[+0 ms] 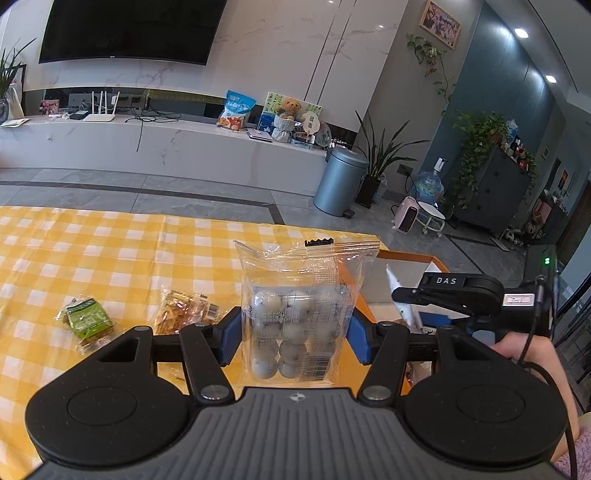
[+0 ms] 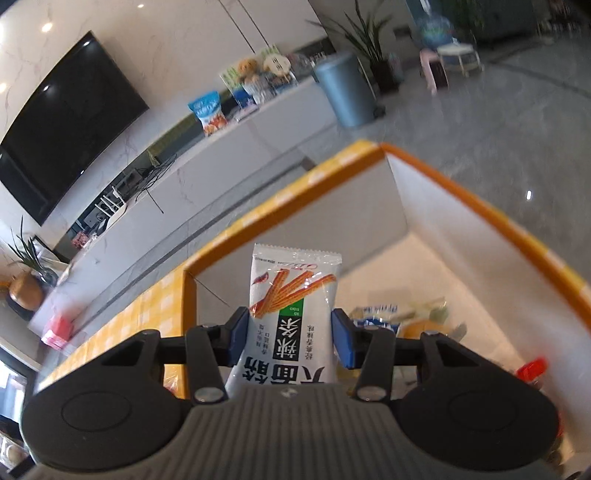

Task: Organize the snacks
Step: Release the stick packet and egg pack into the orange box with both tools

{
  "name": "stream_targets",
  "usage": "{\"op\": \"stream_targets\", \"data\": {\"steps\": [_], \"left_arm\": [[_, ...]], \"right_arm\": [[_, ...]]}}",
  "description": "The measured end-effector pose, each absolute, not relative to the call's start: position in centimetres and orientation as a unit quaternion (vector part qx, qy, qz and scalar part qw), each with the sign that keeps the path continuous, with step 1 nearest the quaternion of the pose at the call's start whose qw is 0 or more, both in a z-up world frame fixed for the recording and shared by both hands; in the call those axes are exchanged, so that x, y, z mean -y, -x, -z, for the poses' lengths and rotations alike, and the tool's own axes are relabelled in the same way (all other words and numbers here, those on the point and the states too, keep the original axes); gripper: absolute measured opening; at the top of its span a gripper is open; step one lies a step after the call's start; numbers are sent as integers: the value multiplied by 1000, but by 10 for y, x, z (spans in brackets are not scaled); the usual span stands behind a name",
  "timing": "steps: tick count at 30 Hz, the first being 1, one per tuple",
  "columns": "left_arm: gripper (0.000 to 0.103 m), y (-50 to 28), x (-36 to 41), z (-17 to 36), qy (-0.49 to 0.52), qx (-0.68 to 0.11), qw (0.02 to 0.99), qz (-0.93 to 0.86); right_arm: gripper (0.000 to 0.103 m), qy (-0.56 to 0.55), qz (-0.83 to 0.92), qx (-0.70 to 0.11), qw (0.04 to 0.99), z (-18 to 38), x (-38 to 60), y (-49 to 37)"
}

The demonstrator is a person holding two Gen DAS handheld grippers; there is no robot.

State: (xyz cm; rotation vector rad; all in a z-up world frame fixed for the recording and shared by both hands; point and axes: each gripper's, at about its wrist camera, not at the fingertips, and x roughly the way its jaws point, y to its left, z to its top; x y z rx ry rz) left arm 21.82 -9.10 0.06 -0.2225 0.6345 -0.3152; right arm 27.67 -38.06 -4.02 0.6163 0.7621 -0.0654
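The clear bag of pale round sweets (image 1: 291, 314) hangs upright in the left claw (image 1: 291, 334), its blue pads pressed against both sides of the pack, which sits lifted above the worktop (image 1: 110, 243) and just left of the orange-rimmed box (image 1: 410, 255). Held by its middle with the sealed top free, it looks ready to be carried over the rim and dropped in.

The right claw (image 2: 289, 338) is closed on a white packet of spicy strips (image 2: 291, 317), gripped at the waist with its crimped top pointing forward. In the right wrist view that packet is already poised over the open orange-rimmed box (image 2: 480, 206), whose white inner walls show several wrappers and a red-capped item lying on the bottom. In the left wrist view the right claw (image 1: 399, 295) reaches across the box opening, a hand (image 1: 524, 350) behind it.

Two snacks are not yet collected: a green-labelled pack (image 1: 86, 319) and a clear pack of golden crisps (image 1: 181, 308), lying near each other on the yellow-and-white checked cloth covering the worktop.

Beyond the worktop lies grey tiled floor, a long white marble media bench under a wall-mounted television (image 1: 129, 29), a blue-grey pedal bin (image 1: 340, 181), potted plants and a dark cabinet
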Motion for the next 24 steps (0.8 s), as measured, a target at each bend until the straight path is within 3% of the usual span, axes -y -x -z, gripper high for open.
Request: {"op": "stream_targets", "data": {"steps": [21, 24], "left_arm": [[67, -261, 162, -8, 96, -318, 925, 186], [67, -257, 164, -7, 84, -325, 924, 185]], "right_arm": [[48, -330, 45, -363, 870, 57, 387, -297], [51, -351, 40, -353, 866, 57, 391, -297]]}}
